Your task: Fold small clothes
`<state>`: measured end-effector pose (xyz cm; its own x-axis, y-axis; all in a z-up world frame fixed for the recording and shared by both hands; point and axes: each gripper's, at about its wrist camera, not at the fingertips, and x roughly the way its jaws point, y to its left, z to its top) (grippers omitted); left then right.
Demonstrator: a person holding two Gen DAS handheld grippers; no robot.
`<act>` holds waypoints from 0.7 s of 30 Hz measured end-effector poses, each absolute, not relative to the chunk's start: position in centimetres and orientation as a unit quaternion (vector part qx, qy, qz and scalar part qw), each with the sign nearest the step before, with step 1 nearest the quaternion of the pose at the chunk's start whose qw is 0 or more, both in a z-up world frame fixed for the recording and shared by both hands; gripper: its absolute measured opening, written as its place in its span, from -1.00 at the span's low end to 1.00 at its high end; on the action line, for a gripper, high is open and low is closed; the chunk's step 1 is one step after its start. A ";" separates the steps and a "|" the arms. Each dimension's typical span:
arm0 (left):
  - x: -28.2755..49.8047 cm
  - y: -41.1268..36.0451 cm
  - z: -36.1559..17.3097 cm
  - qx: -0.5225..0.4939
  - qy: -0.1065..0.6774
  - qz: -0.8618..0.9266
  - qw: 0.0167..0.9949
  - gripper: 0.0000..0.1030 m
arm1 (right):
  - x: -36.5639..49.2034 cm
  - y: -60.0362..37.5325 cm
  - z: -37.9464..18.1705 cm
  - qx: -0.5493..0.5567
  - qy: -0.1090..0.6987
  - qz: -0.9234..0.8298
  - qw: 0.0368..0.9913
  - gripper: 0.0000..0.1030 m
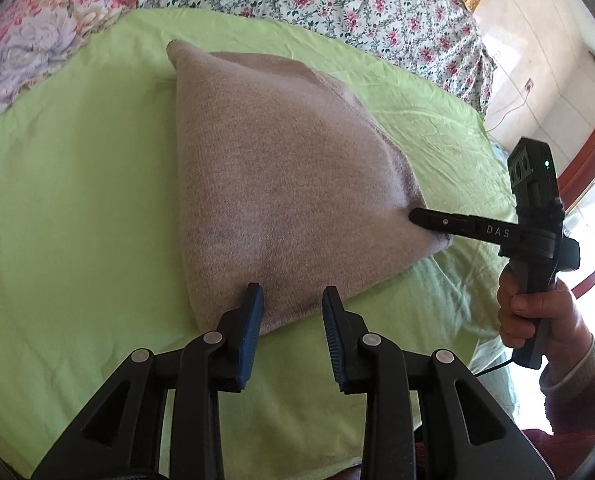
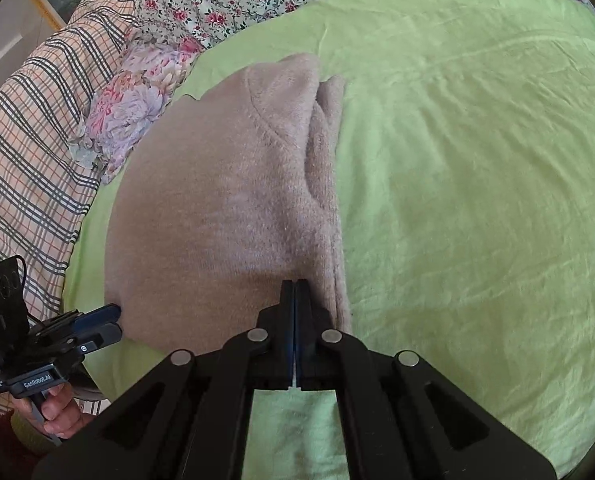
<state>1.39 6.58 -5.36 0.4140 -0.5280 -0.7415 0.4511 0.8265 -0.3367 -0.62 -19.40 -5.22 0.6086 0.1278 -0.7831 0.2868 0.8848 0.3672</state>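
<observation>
Our folded beige sweater [image 1: 281, 176] runs lengthwise away from our released left gripper [image 1: 293, 300]; our right gripper [image 2: 296, 284] grasps its near corner.

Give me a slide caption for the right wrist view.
Right gripper shut on the folded beige garment's edge on a green sheet, left gripper alongside.

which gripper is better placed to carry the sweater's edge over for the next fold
Right, probably. The right gripper is shut on the sweater at its edge. The left gripper is open at the near hem, gripping nothing.
</observation>
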 end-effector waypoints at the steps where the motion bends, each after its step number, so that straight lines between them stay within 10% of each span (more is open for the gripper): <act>1: 1.4 6.7 -5.2 -0.045 0.457 -0.292 0.839 -0.39 | -0.7 -19.5 -5.2 0.234 0.442 -0.046 0.865 -1.00; 18: 3.0 8.7 0.1 -0.052 0.436 -0.220 0.871 0.09 | -0.3 -19.9 -0.9 0.259 0.418 -0.033 0.870 -0.89; 20: 3.5 8.6 -0.1 -0.052 0.439 -0.218 0.870 0.09 | 0.9 -21.0 -0.9 0.265 0.413 -0.036 0.870 -0.59; 21: 3.9 8.5 -0.2 -0.054 0.441 -0.215 0.870 0.09 | 1.6 -21.7 -0.8 0.269 0.408 -0.036 0.872 -0.13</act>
